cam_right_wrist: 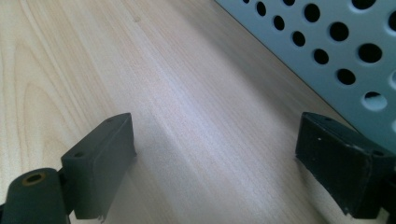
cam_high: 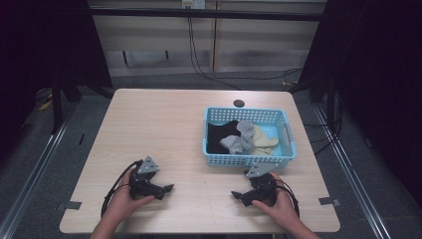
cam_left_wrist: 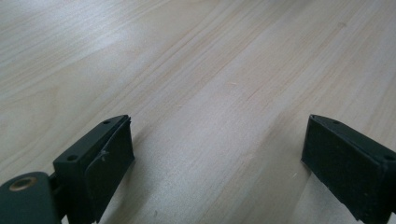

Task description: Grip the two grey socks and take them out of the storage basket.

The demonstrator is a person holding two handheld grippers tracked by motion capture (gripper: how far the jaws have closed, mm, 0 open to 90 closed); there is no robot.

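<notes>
The basket (cam_high: 249,159), a light blue plastic one with rows of round holes through its walls, sits on the wooden table (cam_high: 159,129) toward three o'clock from the table's middle, its long sides running across the high view. Inside it lie several pieces of cloth. A black cloth (cam_high: 219,135) fills the nine o'clock end of the basket. A grey cloth (cam_high: 240,138) is bunched in the middle, partly over the black one. A cream cloth (cam_high: 263,142) lies just at three o'clock of the grey one and touches it. The basket's bare blue floor shows at the three o'clock end. A dark round hole (cam_high: 239,103) in the tabletop sits just beyond the basket's far wall, at twelve o'clock of it.

The right gripper (cam_high: 238,195) rests low on the table at six o'clock of the basket, held in the person's right hand (cam_high: 281,206), with its tip aimed toward nine o'clock. In the right gripper view its jaws stand wide apart with nothing between them but bare wood, and the basket's perforated wall (cam_right_wrist: 336,51) rises close at the upper right.

The left gripper (cam_high: 168,188) lies well apart from the basket, toward seven o'clock of it, held in the left hand (cam_high: 122,201) and aimed toward three o'clock, so the two tips face each other. In the left gripper view its jaws are spread wide over bare tabletop, holding nothing.
</notes>
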